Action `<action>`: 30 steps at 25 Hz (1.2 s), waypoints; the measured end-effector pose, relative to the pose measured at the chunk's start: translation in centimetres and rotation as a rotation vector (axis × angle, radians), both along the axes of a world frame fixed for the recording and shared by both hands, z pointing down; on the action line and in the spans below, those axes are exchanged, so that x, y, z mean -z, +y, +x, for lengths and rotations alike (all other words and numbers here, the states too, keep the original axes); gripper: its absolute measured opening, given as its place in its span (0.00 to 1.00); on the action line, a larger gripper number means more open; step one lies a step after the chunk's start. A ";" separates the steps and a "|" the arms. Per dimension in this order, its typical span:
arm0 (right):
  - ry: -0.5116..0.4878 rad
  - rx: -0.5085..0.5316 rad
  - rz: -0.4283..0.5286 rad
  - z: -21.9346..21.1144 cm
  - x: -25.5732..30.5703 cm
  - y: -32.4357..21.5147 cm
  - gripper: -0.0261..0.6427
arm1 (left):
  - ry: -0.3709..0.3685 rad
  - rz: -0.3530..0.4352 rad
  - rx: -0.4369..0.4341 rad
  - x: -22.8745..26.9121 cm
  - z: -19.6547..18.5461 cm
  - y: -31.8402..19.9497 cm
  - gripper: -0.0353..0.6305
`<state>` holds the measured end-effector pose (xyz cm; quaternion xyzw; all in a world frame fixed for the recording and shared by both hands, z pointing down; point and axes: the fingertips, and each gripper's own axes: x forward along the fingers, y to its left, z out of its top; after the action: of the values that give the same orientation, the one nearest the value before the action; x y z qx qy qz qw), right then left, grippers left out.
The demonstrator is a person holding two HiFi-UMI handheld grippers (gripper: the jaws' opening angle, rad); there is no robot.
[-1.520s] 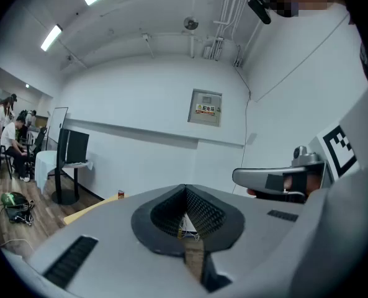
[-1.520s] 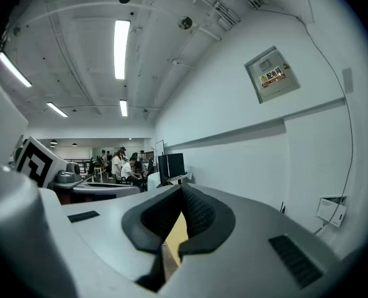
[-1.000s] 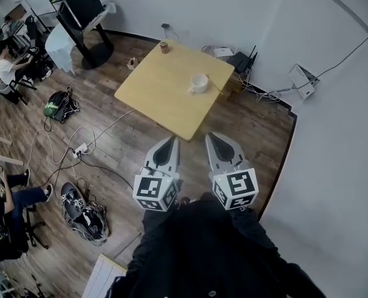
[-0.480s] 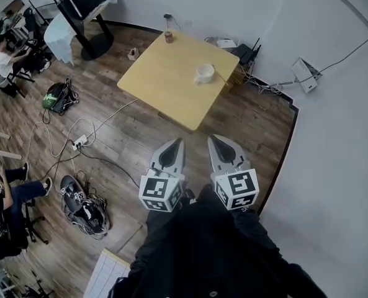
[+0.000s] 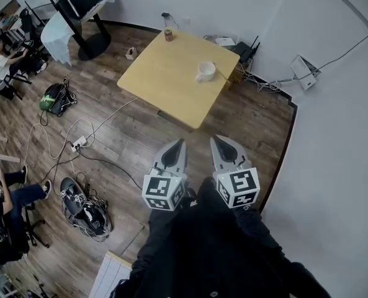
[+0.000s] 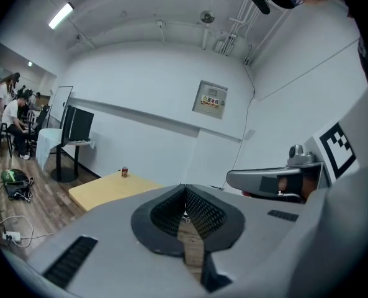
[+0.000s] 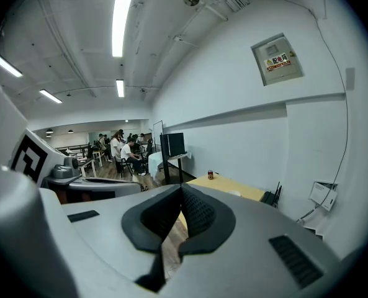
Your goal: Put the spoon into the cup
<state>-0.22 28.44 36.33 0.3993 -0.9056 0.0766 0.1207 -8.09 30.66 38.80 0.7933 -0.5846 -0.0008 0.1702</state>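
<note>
Grippers: left gripper (image 5: pixel 182 141) and right gripper (image 5: pixel 214 139) both closed, empty, well away from table (image 5: pixel 165 79) | Risk: a bump tips cup (image 5: pixel 203 71) on table; thin spoon (image 5: pixel 220 74) slips.

Head view looks steeply down; both gripper views face the same far table (image 5: pixel 171 79).

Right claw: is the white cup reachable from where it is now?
Probably not. The right claw is shut and empty, over wooden floor short of the table's near corner; the white cup sits further in. Nothing blocks the path, but a step closer looks needed.
</note>
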 end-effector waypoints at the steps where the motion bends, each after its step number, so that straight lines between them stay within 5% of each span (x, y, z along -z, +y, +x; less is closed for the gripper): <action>1: 0.003 0.001 -0.002 0.0 -0.1 -0.2 0.07 | 0.002 -0.003 -0.003 -0.1 0.1 -0.3 0.10; 13: -0.041 -0.056 -0.055 1.4 -2.3 -9.1 0.07 | -0.014 -0.029 -0.019 -1.8 0.6 -8.4 0.10; 30: -0.084 -0.067 -0.162 3.4 -5.1 -32.1 0.07 | -0.040 -0.078 -0.007 -3.6 3.2 -31.2 0.10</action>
<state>3.13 -3.61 41.45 0.4148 -0.8869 0.1701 0.1119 -4.91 -0.58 42.44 0.7878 -0.5848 0.0386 0.1892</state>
